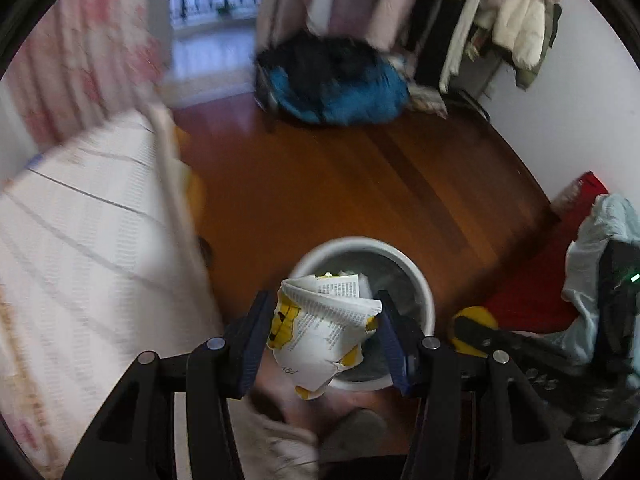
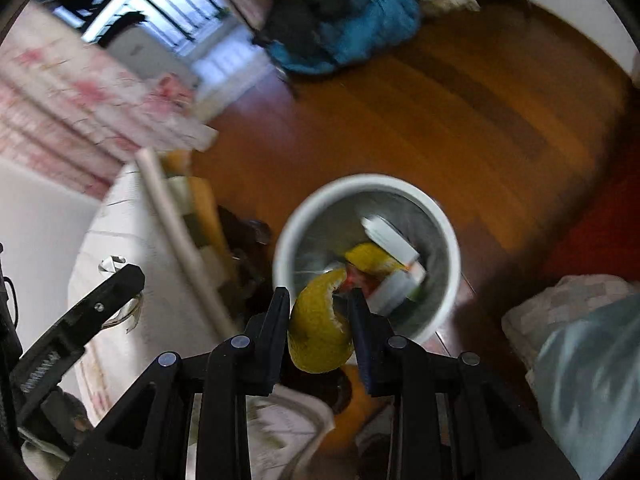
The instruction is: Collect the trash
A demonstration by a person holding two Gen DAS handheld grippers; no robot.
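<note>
In the left wrist view, the left gripper (image 1: 322,334) pinches a light, crushable white-and-yellow printed paper wrapper (image 1: 320,330) across its middle above the round white plastic bin (image 1: 416,280), while in the right wrist view the right gripper (image 2: 320,330) clamps a curved, probably slippery yellow fruit peel (image 2: 318,332) by its flanks just short of the bin's rim.

Bed (image 1: 80,240): nine o'clock, blurred, cut by frame edge. Bin (image 1: 420,280): near rim hidden behind wrapper (image 1: 324,332). Bin contents (image 2: 384,264): centre, smeared, items unidentifiable. Clothes rack (image 1: 500,20): one o'clock, top cut off.
</note>
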